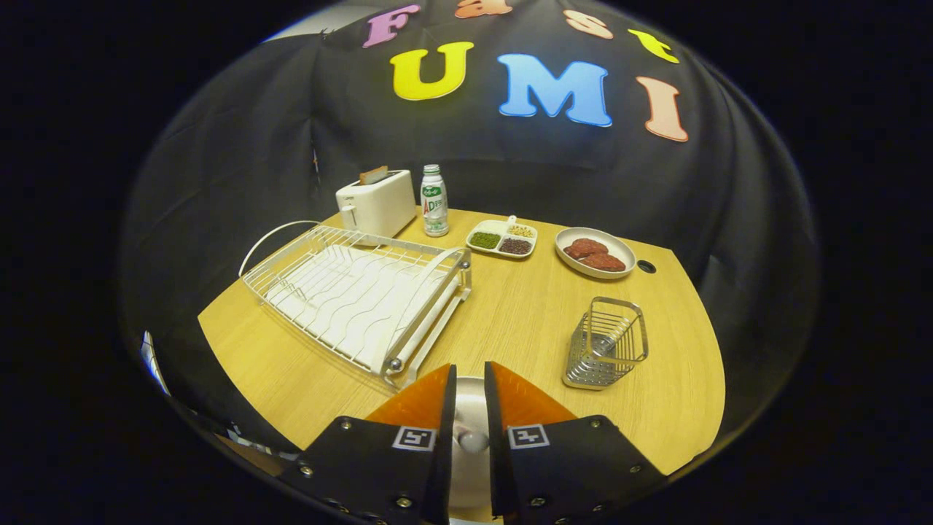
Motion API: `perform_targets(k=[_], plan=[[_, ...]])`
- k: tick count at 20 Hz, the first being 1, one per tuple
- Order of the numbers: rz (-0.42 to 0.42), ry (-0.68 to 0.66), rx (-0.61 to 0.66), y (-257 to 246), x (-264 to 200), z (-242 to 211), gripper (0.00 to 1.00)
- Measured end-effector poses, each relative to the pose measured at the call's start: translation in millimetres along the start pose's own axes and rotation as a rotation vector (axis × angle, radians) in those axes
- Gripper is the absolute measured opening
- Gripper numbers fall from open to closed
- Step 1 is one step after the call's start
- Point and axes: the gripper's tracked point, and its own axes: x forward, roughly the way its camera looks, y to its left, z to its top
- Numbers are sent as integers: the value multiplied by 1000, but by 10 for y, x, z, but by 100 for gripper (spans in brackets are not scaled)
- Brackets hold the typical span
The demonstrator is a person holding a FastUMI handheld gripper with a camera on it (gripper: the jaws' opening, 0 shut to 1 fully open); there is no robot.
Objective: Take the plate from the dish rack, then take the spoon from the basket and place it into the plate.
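Your hand-held gripper [470, 383] hangs narrowly parted over the plate [470, 408], spoon [472, 440] lying inside it; dish rack [357, 295] and basket [606, 343] beyond the plate stand empty.

The white wire dish rack [357, 295] lies empty on the wooden surface, at ten o'clock from the jaws. The wire mesh basket [606, 343] stands upright at two o'clock. A silvery plate [470, 408] sits between the narrowly parted jaws, with a spoon-like rounded end [472, 440] resting on it.
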Motion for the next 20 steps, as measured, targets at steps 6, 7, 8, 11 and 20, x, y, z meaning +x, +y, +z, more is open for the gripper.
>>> perform_targets(k=[6, 7, 8, 11, 20], plan=[[-120, -122, 79, -563, -242, 284, 30], [-142, -145, 91, -685, -280, 361, 30], [-162, -169, 103, -771, -340, 430, 30], [-221, -286, 117, -1002, -577, 856, 30], [-288, -569, 40, -1140, -1136, 1788, 96]])
